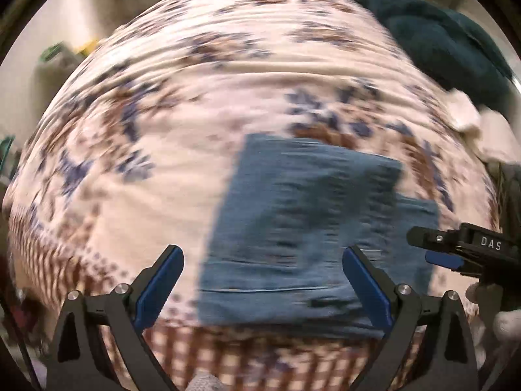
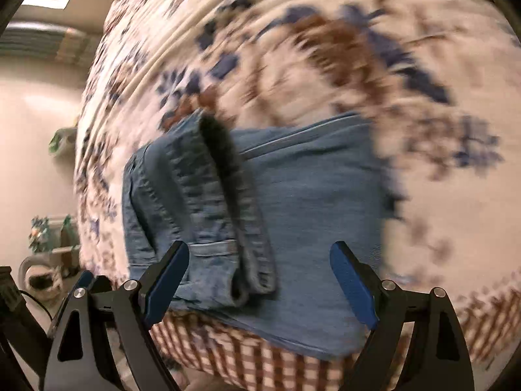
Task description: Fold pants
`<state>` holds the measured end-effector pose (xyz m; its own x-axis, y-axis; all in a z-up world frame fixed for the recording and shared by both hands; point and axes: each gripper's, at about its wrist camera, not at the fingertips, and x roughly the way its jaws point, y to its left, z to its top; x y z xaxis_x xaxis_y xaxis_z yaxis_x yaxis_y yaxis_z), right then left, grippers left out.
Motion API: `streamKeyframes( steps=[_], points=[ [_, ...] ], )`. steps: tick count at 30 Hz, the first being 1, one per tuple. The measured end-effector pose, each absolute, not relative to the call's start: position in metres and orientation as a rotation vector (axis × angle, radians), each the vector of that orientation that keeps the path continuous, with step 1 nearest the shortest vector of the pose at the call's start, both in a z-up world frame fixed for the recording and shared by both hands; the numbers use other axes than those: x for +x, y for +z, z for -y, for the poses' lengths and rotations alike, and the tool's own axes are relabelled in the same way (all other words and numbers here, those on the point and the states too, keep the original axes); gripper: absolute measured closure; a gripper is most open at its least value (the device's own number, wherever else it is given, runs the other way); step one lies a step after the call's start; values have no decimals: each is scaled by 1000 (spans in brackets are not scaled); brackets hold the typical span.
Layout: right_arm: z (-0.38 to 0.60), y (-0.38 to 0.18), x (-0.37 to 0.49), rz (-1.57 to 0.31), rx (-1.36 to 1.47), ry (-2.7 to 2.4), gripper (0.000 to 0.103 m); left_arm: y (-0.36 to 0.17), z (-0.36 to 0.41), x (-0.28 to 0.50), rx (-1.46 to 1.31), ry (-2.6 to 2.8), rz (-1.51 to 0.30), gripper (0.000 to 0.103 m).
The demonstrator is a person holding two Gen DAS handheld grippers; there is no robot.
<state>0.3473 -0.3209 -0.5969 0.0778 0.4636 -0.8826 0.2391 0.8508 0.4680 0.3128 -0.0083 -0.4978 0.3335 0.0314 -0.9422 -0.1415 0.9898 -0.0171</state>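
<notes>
A: Lying folded into a compact blue block on the floral bedspread [image 1: 202, 75], close to its checked near border: denim pants [image 1: 302, 228]. Waistband [image 2: 224, 202] with belt loop on top, at the left end in the right wrist view.

B: Confirmed. Left gripper [image 1: 262, 280] above and short of the block, fingers spread wide, nothing between the pads. Pants ahead and a little right of its centreline.

A: Right gripper [image 2: 260, 280] likewise spread, nothing pinched. Pants directly ahead, filling the gap between its fingertips in the view; waistband roll toward its left finger [image 2: 167, 280]. Contact with cloth: cannot tell, heavy motion blur.

B: Right gripper also visible from the left wrist camera [image 1: 456, 247], at the right end of the block, a pale gloved hand [image 1: 498, 309] under it.

A: Long axis of the block: roughly crosswise to both pairs of fingers, left to right. Hem edge and stitched seam along the near side.

B: Nearer tool: probably the right, sitting almost over the denim. Left set back, off the left end.

A: Judgement: folding appears largely complete; any remaining move likely a last fold across the long axis or a smoothing press, right side leading.

B: Elsewhere: dark teal blanket [image 1: 439, 36] heaped at the far right corner, well apart from the pants.
</notes>
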Motion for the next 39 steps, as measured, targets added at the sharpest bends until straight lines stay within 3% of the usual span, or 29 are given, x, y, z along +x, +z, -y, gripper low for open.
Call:
streamKeyframes(
  steps=[6, 11, 15, 16, 17, 18, 22, 30, 36, 38, 39],
  points=[
    [285, -658, 366, -1618, 551, 211, 11, -533, -47, 315, -114, 240, -1304, 3],
    [275, -660, 358, -1592, 779, 359, 13, -557, -53, 317, -132, 237, -1349, 3],
    [253, -667, 346, -1624, 702, 373, 14, -564, -45, 320, -121, 216, -1345, 3],
    [251, -668, 345, -1613, 711, 359, 20, -564, -42, 320, -120, 208, -1344, 3],
    [251, -669, 345, -1601, 723, 339, 33, -563, -40, 321, -119, 203, -1343, 3],
    [253, -669, 345, -1588, 729, 303, 60, -561, -38, 321, -116, 193, -1343, 3],
    [256, -647, 335, -1525, 761, 296, 80, -538, -36, 320, -114, 168, -1297, 3],
    [337, -556, 291, -1348, 700, 64, 83, -501, -22, 339, -156, 66, -1228, 3],
    [422, -583, 247, -1408, 795, -100, 84, -524, 15, 378, -185, -49, -1273, 3],
    [443, -605, 238, -1437, 863, -101, 79, -542, 28, 398, -200, -89, -1320, 3],
    [445, -618, 236, -1465, 877, -104, 67, -549, 31, 406, -211, -104, -1341, 3]
  ],
)
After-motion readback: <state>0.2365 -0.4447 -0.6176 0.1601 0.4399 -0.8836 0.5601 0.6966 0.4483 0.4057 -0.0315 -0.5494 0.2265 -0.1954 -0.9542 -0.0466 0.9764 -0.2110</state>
